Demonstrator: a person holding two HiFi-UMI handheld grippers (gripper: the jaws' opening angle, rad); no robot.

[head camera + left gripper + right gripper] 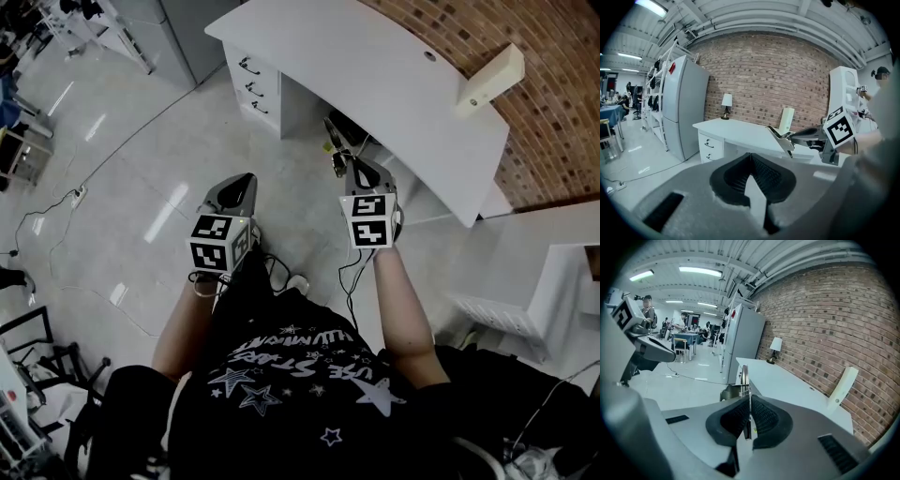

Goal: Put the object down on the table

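Your right gripper (351, 167) has its jaws pinched on a thin metal object (336, 150). The object is held in the air in front of the white table (375, 66), near its front edge and, as far as the head view shows, not yet over the top. Your left gripper (244, 180) hangs beside it over the floor, jaws pressed together with nothing between them.

To do this step well, bring the right gripper forward until the object is clearly above bare tabletop, well in from the edge. The top looks mostly free, apart from a pale slab (489, 80) near the brick wall. Lower it until the object touches the surface, then part the jaws. The gripper points somewhat downward, so the far end will likely touch first. Ease down gently so the object does not skid or tip over the edge. Keep the left gripper to the side.

The object looks like a flat plate of bright metal (744, 376), seen edge-on in the right gripper view, with a rounded metal part below it. What exactly it is cannot be told. It is probably stiff, light and slippery.
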